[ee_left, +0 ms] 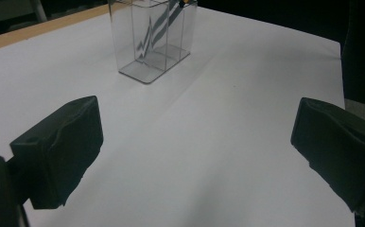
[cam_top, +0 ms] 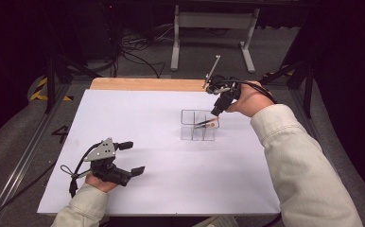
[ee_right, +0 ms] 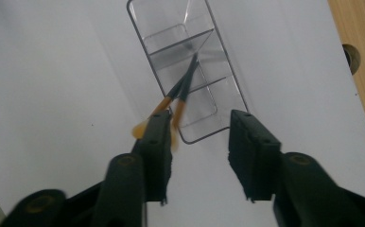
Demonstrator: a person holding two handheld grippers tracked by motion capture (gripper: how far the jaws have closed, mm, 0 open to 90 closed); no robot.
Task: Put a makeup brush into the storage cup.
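A clear plastic organiser (cam_top: 186,112) with three compartments stands right of centre on the white board (cam_top: 147,189). Two thin dark-handled brushes (cam_top: 206,124) with orange ends lean slanted in it. In the right gripper view the brushes (ee_right: 180,92) run from a middle compartment to the organiser's (ee_right: 140,26) near rim, and their orange ends lie blurred beside one jaw. My right gripper (cam_top: 217,112) (ee_right: 197,125) hangs just above the organiser, open, with nothing between its pads. My left gripper (cam_top: 134,157) (ee_left: 197,113) rests open near the board's front left, far from the organiser (ee_left: 145,71).
The wooden tabletop (cam_top: 147,84) shows along the board's far edge, with a round hole (ee_right: 353,56) in it near the organiser. Beyond the table stand a metal frame (cam_top: 213,28) and loose cables on the floor.
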